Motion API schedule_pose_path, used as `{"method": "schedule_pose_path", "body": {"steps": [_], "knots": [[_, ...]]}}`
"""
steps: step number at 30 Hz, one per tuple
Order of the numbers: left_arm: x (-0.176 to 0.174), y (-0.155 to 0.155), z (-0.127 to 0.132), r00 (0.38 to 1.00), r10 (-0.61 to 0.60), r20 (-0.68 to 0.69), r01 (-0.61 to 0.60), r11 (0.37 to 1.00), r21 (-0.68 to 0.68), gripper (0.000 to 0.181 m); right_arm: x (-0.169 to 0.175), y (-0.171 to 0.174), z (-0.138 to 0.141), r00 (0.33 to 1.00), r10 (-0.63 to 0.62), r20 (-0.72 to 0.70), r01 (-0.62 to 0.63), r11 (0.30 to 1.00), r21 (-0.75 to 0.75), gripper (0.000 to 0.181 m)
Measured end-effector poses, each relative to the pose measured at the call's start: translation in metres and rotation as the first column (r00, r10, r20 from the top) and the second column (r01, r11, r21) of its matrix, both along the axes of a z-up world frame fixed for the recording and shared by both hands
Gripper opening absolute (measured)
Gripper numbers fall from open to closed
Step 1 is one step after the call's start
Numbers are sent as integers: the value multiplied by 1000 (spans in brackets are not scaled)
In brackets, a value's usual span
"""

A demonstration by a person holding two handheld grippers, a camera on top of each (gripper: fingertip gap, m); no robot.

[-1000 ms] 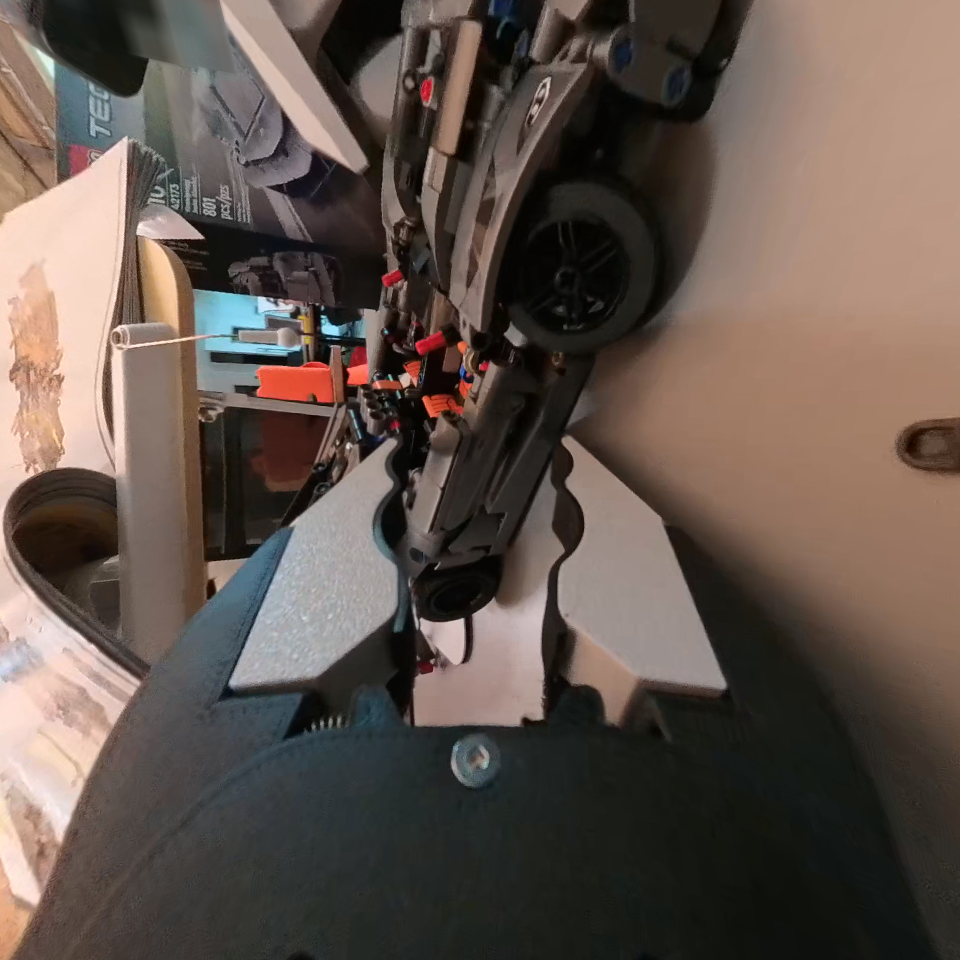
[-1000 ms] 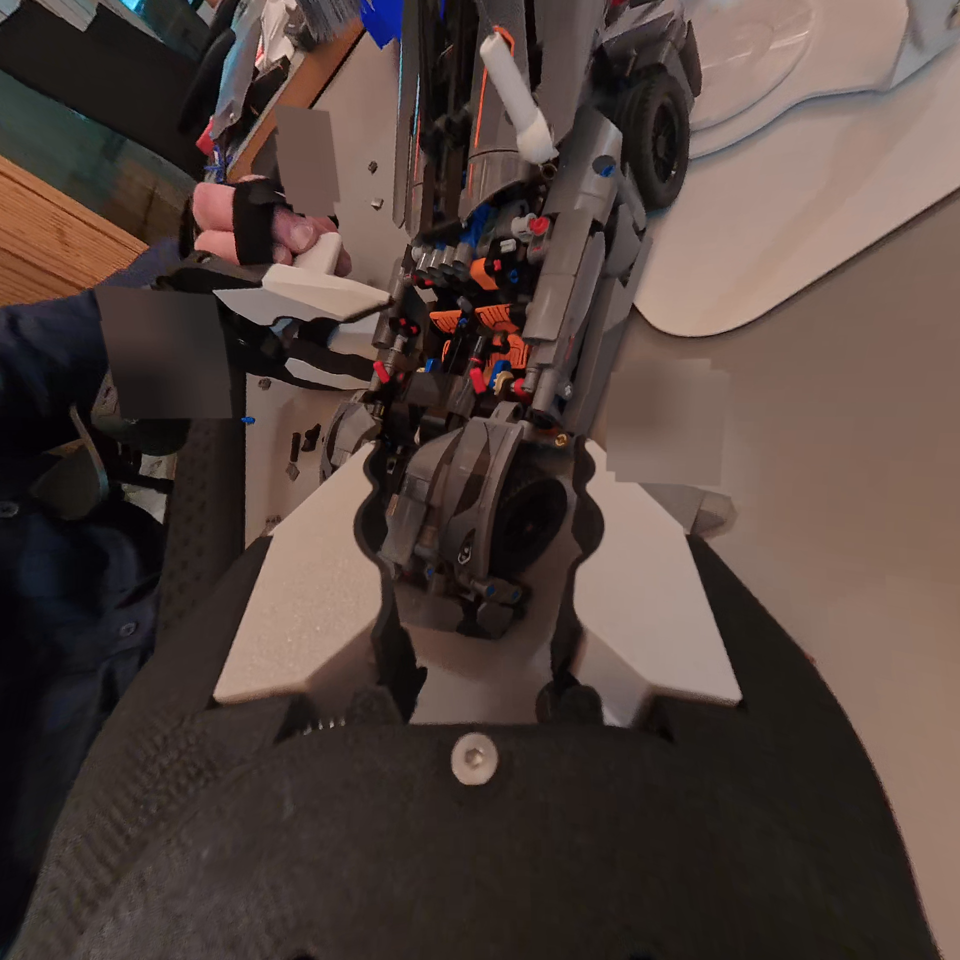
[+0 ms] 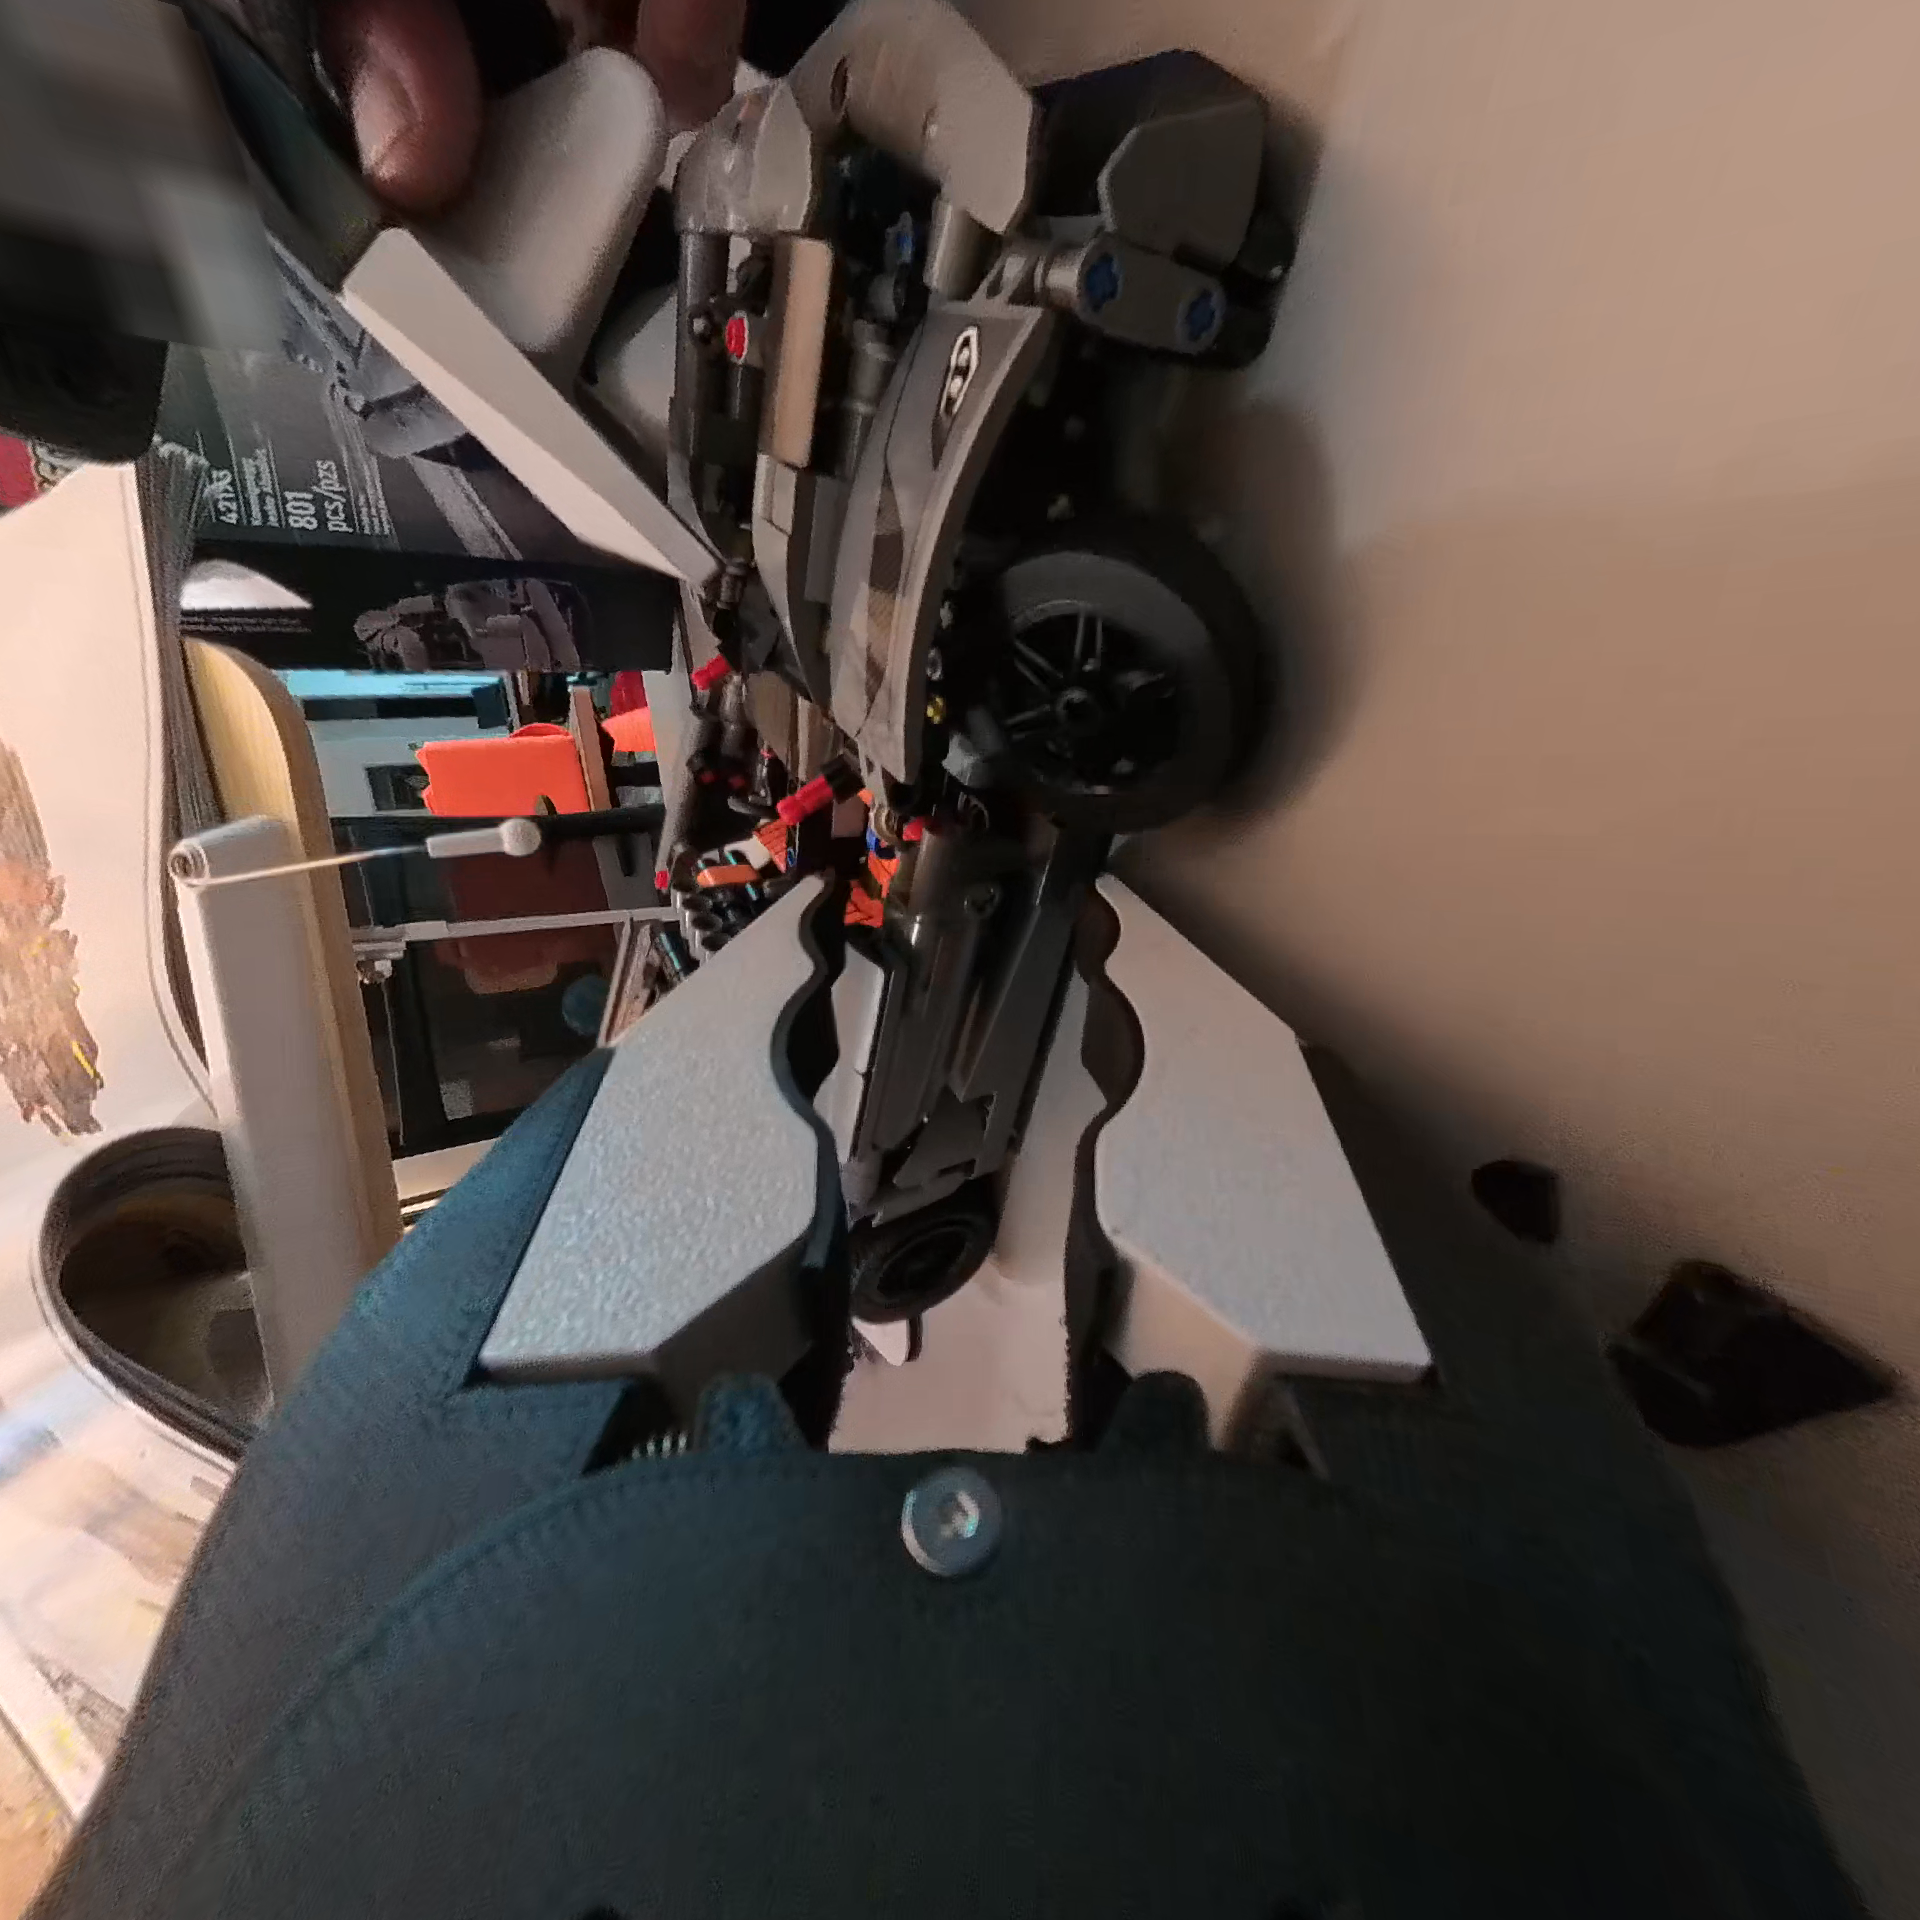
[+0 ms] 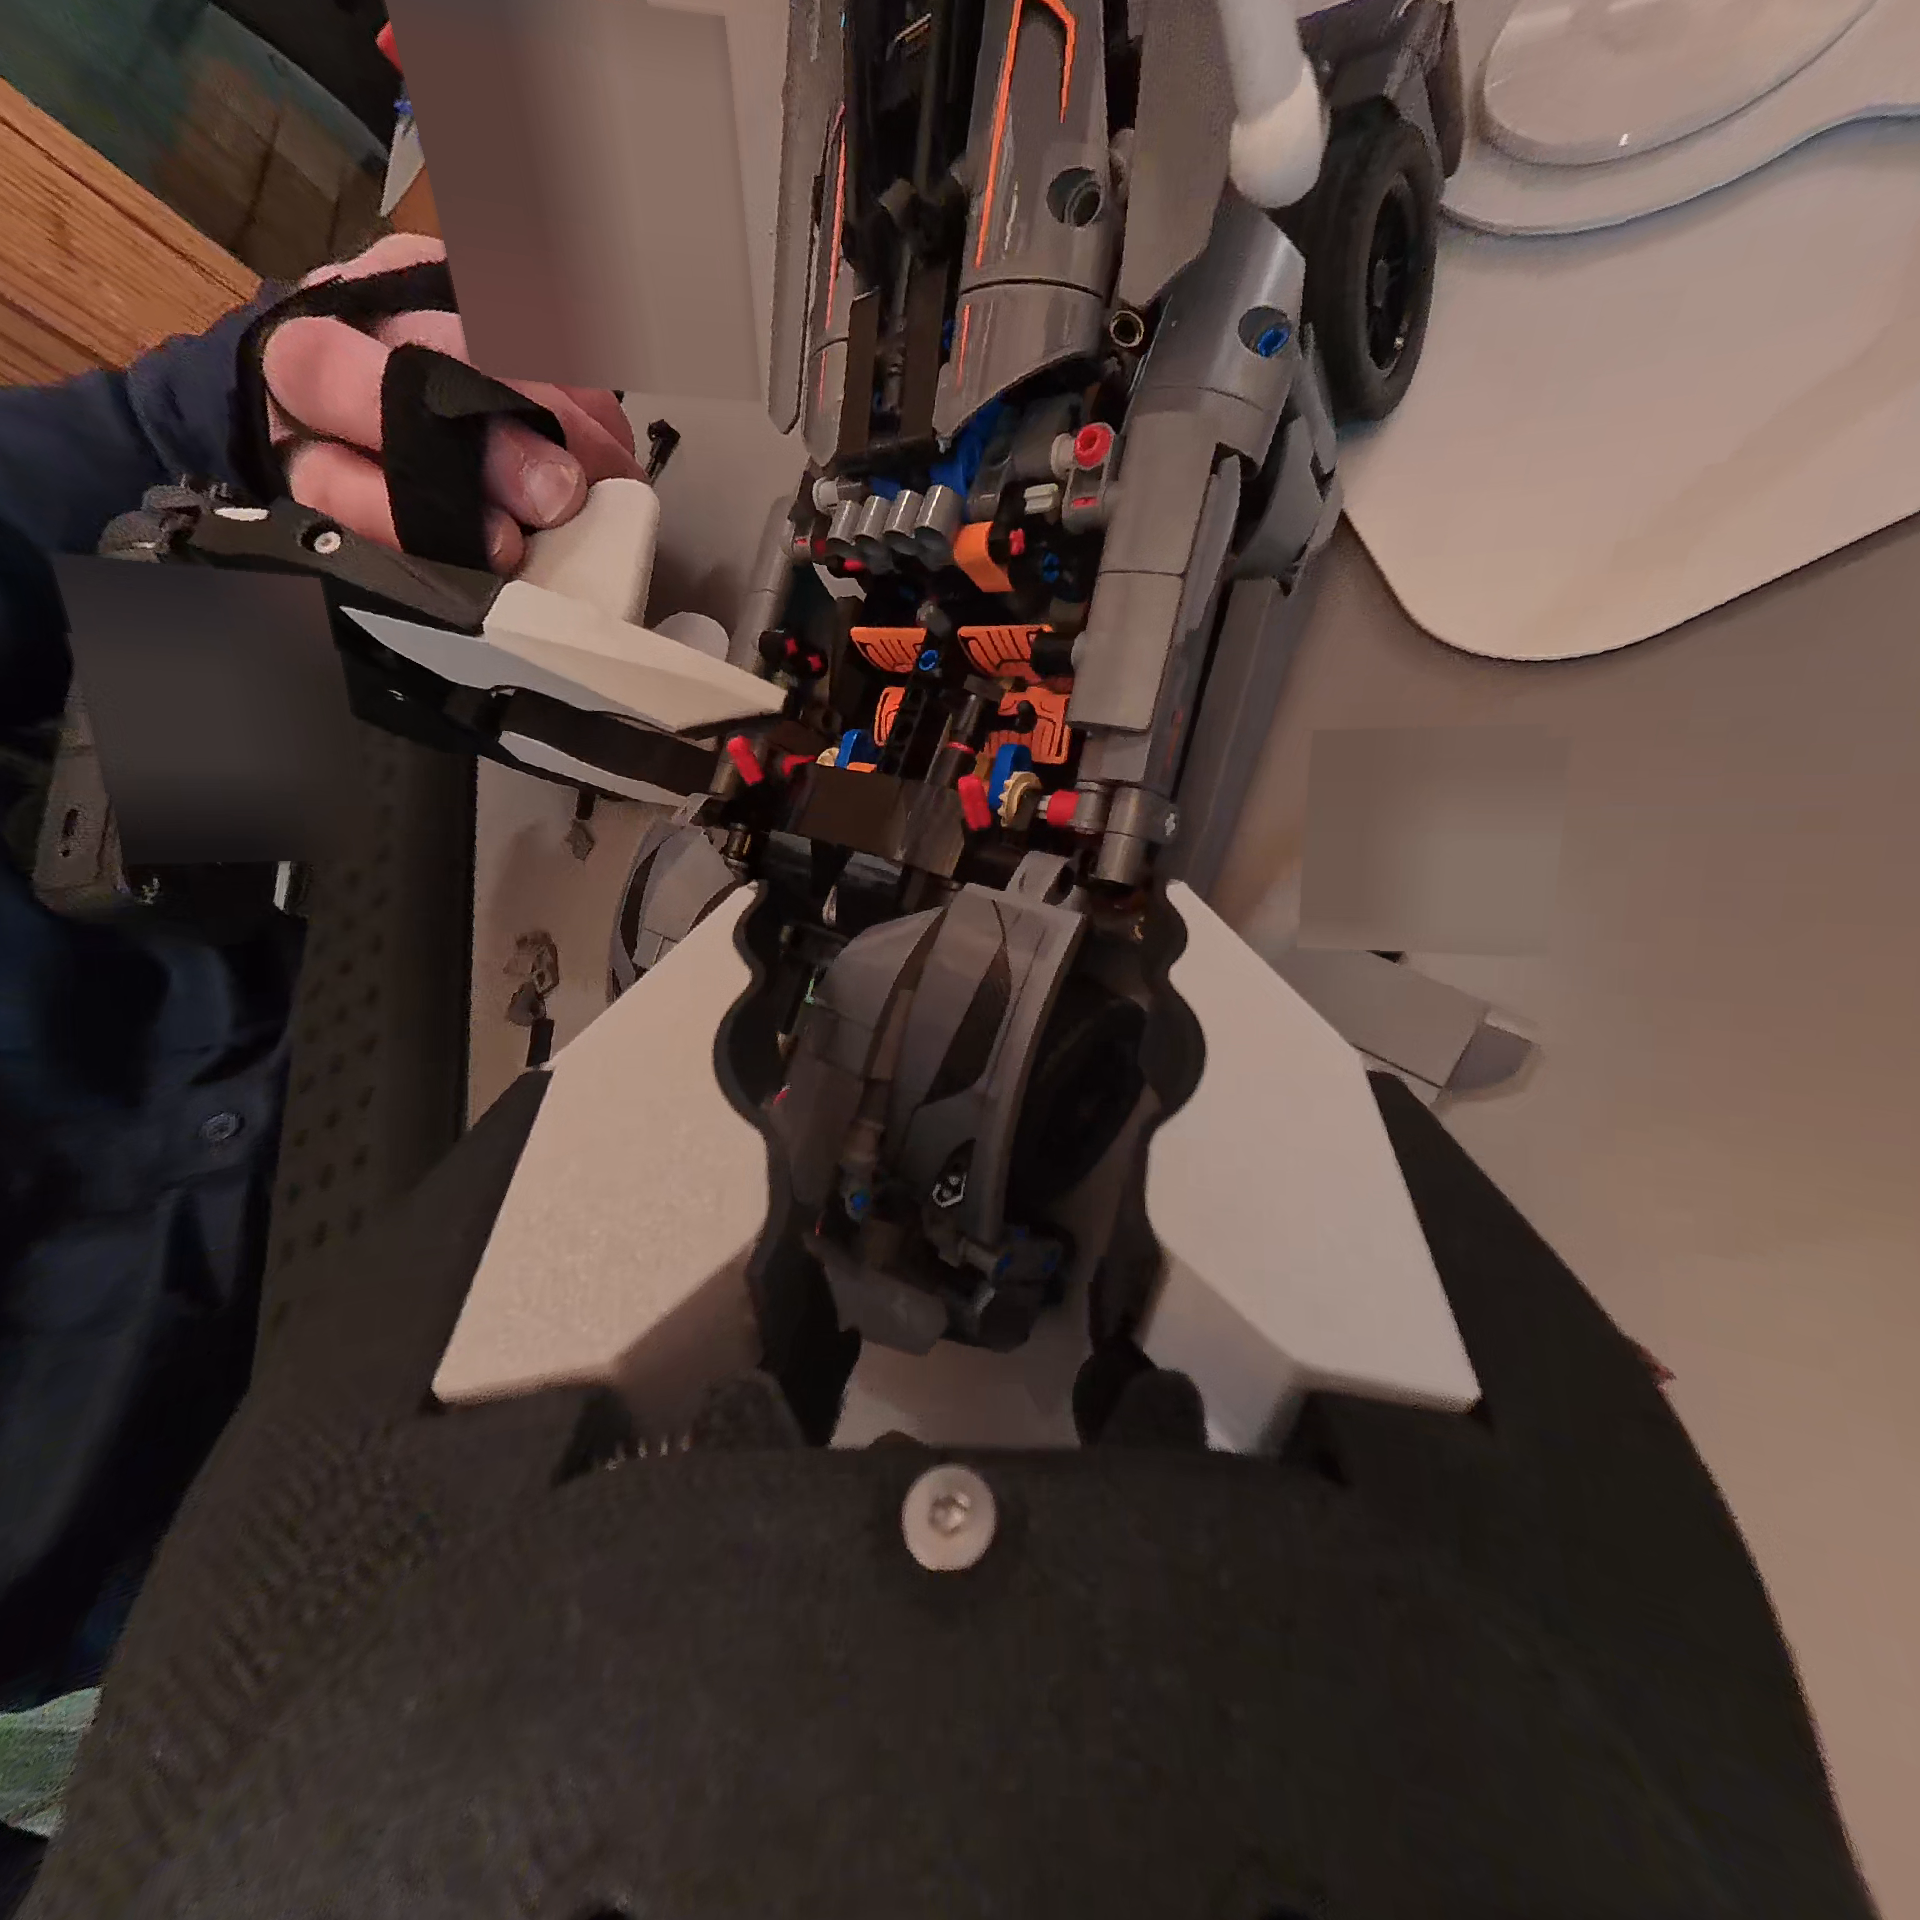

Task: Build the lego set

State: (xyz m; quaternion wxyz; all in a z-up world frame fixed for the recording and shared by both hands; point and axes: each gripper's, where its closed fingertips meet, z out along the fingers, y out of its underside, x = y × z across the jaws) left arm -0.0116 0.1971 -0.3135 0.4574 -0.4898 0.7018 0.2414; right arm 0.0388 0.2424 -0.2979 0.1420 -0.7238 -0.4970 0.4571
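Nearest in the left wrist view, the left gripper (image 3: 961,1049) has its two pale grey fingers set either side of one narrow end of the dark grey brick-built model car (image 3: 883,582). The left finger (image 3: 686,1122) lies against the bodywork, but a slim gap shows beside the right one, so whether this gripper is clamped cannot be told. A small black wheel sits half hidden deep between the fingers.

In the right wrist view, the right gripper (image 4: 961,1070) is closed around the car's other end (image 4: 935,1091) — a rounded grey arch over a black wheel — with both fingers pressed to its sides. The wheel is mostly covered by the arch and the right finger.

The car lies tipped on its side on the light beige table (image 3: 1558,520), its long axis running straight away from each camera, one large black spoked wheel (image 3: 1101,707) close to the table surface. Its open middle shows orange, red and blue pieces, too small to sort out. The far end is cut off at the top edge of the right wrist view.

Farther off, a dark printed cardboard box (image 3: 395,520) stands behind — partly blocked by the right gripper's finger. Two small dark loose pieces (image 3: 1714,1361) lie blurred on the table.
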Motion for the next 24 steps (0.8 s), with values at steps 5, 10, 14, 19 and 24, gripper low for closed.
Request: {"method": "schedule_pose_path", "body": {"steps": [5, 10, 14, 19, 24], "knots": [[8, -15, -1, 1000, 11, -18, -12, 999, -51, 40, -3, -9, 0, 999, 49, -2, -49, 999, 10, 68], [13, -31, -2, 998, 44, -37, -48, 995, -90, 42, -8, -19, -2, 995, 103, 9, -103, 995, 19, 65], [18, -46, -2, 997, 73, -14, -74, 989, -131, 42, -12, -30, -2, 988, 154, 11, -154, 988, 13, 65], [19, -45, -3, 992, 126, -2, -125, 981, -151, 42, -14, -30, -2, 988, 155, 20, -155, 988, 22, 65], [9, -41, 4, 995, 101, -17, -102, 991, -90, 51, -15, -26, -2, 993, 113, 15, -113, 993, 15, 62]]}}
